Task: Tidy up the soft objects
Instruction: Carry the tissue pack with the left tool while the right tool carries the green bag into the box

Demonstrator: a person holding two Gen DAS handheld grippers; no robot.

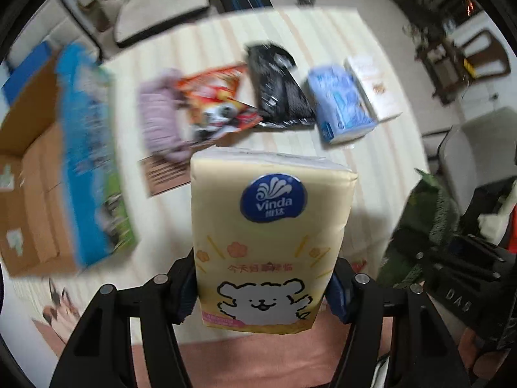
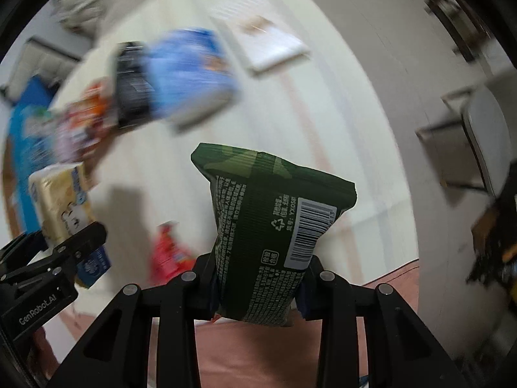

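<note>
In the left wrist view the left gripper (image 1: 261, 294) has its jaws clamped on the yellow tissue pack (image 1: 269, 239), lifted clear of the table (image 1: 371, 174) ahead, while the right wrist view shows the right gripper (image 2: 258, 283) pinching the green pouch (image 2: 269, 229) likewise aloft, probably for carrying.

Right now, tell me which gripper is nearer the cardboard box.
Left. The left gripper, clamped on the yellow tissue pack, has the cardboard box close on its left. The right gripper, holding the green packet, sits further right, beyond the left one.
</note>
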